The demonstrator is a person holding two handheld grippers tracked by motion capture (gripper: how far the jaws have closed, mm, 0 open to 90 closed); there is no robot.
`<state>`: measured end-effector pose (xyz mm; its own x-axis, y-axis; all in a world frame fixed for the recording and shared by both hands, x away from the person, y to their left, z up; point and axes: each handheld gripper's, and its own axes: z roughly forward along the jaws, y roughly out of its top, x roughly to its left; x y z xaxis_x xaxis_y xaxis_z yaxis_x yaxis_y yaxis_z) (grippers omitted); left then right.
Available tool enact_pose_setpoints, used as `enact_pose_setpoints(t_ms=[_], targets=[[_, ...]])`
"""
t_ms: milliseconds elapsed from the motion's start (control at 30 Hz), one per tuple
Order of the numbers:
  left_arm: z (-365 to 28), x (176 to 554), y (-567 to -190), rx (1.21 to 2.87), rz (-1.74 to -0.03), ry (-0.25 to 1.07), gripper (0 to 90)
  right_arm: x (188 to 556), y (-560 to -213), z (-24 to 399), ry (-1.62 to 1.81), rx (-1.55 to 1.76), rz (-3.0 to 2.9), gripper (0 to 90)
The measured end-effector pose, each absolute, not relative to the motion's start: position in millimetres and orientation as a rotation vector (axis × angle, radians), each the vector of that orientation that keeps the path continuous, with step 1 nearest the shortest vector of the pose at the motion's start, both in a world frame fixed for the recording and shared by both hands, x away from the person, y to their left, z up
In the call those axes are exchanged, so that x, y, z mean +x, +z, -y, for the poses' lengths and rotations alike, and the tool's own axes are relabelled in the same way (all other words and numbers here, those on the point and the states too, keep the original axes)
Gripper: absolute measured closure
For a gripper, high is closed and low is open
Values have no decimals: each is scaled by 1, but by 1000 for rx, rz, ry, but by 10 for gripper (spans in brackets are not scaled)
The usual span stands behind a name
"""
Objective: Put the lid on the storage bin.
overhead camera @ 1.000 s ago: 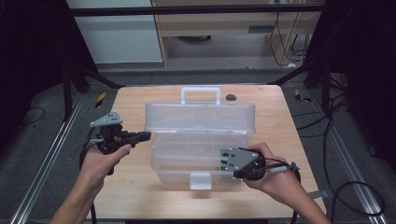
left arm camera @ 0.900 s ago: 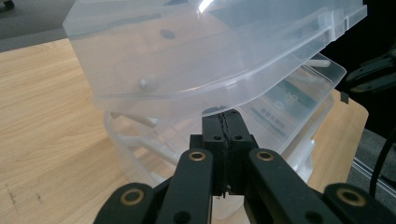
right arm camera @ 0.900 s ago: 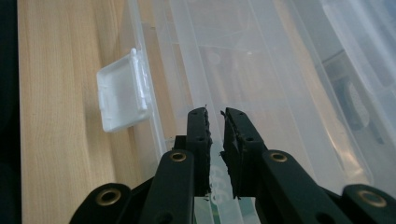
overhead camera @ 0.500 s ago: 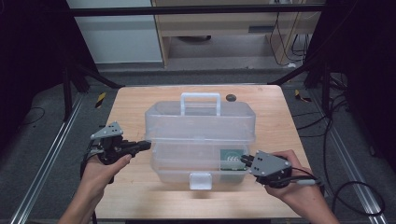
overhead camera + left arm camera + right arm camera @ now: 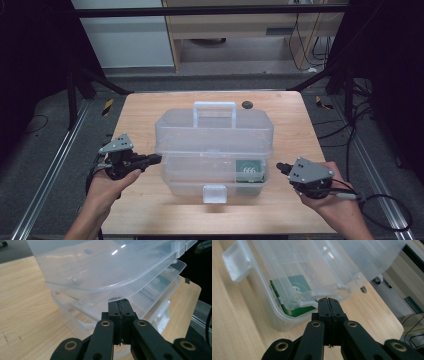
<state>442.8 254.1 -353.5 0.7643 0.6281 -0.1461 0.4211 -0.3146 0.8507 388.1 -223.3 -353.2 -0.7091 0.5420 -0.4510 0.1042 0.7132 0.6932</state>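
Since the earlier frames, our right tongs (image 5: 280,166) have drawn out of the clear plastic box (image 5: 214,145) to its right end, and the lid (image 5: 215,131), which stood open behind the tray, now sits tipped forward over it. Those jaws have just been closing, with nothing between them.

From the high view, the box stands mid-desk (image 5: 150,107), handle (image 5: 215,114) up, front latch (image 5: 214,193) hanging loose. Our left tongs (image 5: 156,159) point at the box's left end, tips touching or just short of it. A green card (image 5: 249,171) lies inside at the right.

Along the left gripper view, our left tongs (image 5: 120,302) are pressed fully together on nothing, tips right under the lid's rim (image 5: 100,288), which rides above the tray.

Along the right gripper view, our right tongs (image 5: 328,300) are likewise clamped tight and empty, just below the lid's corner; the card (image 5: 294,293) shows through the wall.

We judge the lid is coming down but not seated; pressing it flat and snapping the latch seem left.
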Motion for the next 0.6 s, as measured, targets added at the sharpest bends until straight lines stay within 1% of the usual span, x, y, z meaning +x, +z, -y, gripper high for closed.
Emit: enact_pose_setpoints(t_ms=[600], targets=[[-259, 434, -371, 1970, -785, 282, 898, 401, -380, 247, 846, 628, -2211, 900]])
